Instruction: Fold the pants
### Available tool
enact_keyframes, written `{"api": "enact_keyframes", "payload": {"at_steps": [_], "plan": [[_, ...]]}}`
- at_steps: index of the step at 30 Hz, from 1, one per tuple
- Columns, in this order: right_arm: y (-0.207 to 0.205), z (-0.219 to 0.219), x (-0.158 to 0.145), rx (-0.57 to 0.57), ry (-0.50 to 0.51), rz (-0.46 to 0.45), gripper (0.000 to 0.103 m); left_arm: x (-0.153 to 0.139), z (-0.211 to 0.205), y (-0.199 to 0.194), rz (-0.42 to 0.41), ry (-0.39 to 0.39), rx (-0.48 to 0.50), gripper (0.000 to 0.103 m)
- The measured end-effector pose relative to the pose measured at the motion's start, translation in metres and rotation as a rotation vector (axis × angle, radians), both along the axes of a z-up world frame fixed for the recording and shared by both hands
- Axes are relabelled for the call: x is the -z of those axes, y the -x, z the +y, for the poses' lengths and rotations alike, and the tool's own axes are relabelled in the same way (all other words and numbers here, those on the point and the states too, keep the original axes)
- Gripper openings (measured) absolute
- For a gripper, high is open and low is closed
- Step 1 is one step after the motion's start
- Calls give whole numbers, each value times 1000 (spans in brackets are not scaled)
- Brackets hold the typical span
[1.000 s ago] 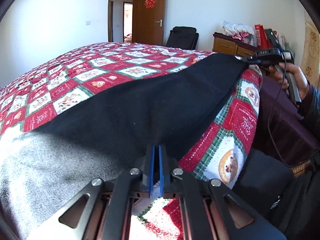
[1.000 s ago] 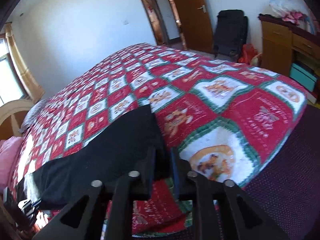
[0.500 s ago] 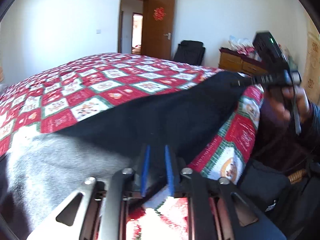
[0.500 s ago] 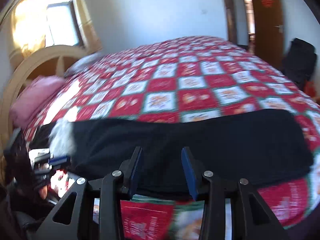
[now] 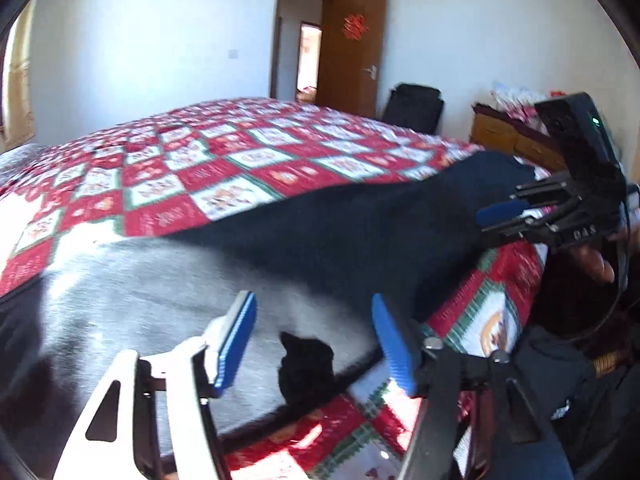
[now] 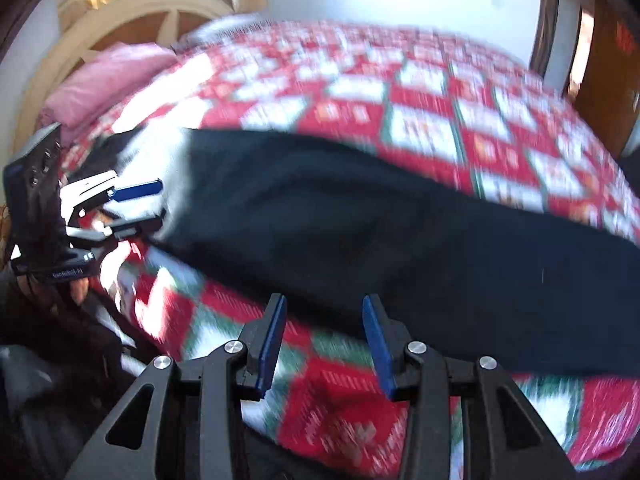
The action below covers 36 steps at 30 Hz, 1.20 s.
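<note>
Black pants [image 5: 328,240] lie stretched along the near edge of the bed, sunlit grey at the left end; they also show in the right wrist view [image 6: 360,220]. My left gripper [image 5: 312,336] is open just above the sunlit end, holding nothing. My right gripper [image 6: 324,336] is open and empty, at the bed edge just short of the pants' near edge. The right gripper also shows in the left wrist view [image 5: 500,212] at the far end of the pants. The left gripper also shows in the right wrist view [image 6: 140,204] at the other end.
The bed carries a red, white and green patchwork quilt [image 5: 224,168]. A wooden headboard [image 6: 132,16] and a pink pillow [image 6: 108,76] are at the head. A brown door [image 5: 352,48], a black chair [image 5: 412,108] and a wooden dresser [image 5: 508,136] stand beyond the bed.
Both grippers have let go of the pants and opened. The right gripper has swung left to face along the pants. The pants now lie flat on the quilt.
</note>
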State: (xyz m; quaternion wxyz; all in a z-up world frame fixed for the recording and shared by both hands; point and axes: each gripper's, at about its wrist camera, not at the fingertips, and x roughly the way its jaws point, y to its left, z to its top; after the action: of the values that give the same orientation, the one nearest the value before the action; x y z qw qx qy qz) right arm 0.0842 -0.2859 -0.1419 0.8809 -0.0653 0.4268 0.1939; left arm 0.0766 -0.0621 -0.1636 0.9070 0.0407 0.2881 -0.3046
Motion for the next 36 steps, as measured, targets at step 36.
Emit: {"api": "enact_keyframes", "payload": {"at_steps": [36], "plan": [[-23,94,37,-285,-5,208,32,3,59,-18,23,-27,-159,81]]}}
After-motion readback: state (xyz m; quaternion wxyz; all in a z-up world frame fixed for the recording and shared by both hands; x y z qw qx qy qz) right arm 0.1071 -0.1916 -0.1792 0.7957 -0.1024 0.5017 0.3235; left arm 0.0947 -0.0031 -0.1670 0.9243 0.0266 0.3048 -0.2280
